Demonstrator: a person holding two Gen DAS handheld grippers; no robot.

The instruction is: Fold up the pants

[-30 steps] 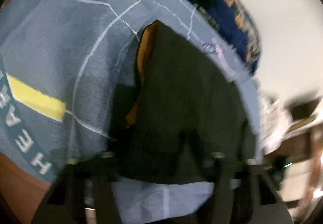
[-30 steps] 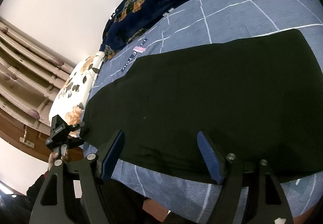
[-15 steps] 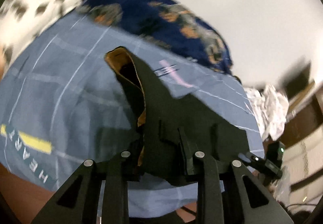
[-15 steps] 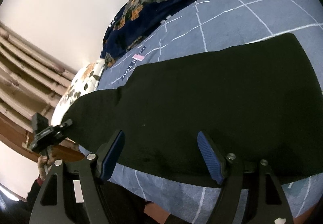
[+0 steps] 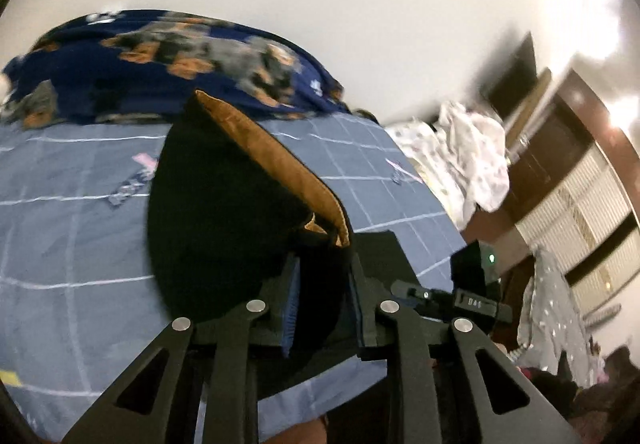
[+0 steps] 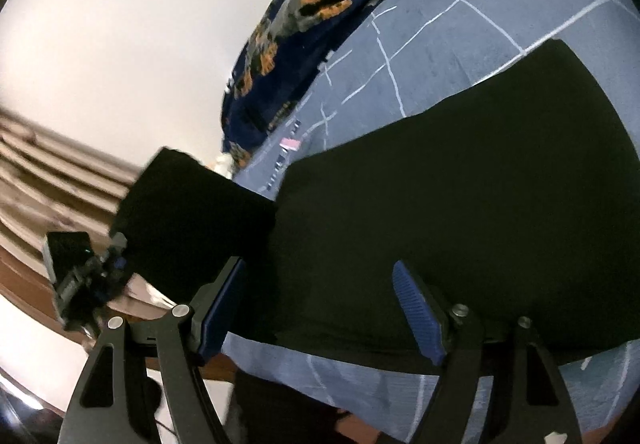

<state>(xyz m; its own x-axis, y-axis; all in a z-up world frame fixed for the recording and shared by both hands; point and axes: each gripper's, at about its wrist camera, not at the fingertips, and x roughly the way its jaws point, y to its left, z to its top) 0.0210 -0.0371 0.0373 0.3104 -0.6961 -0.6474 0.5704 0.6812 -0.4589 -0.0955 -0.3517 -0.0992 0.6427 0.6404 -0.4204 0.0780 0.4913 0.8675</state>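
Note:
Black pants (image 6: 440, 212) with an orange-brown lining (image 5: 276, 160) lie across the blue checked bed cover (image 6: 460, 28). My left gripper (image 5: 320, 284) is shut on the pants' end and holds it lifted above the bed; in the right wrist view the gripper (image 6: 86, 276) shows with the raised black flap (image 6: 188, 220) folding toward the rest of the pants. My right gripper (image 6: 320, 300) is open, its blue pads either side of the pants' near edge, holding nothing.
A dark blue flowered blanket (image 5: 160, 64) is heaped along the bed's far side by the white wall. White printed cloth (image 5: 464, 160) lies past the bed's right end near a dark wardrobe (image 5: 560, 164). Wooden slats (image 6: 52, 172) stand at the left.
My left gripper has lifted the pants' end off the bed and carried it over toward the right gripper. The right gripper has stayed open and has tilted.

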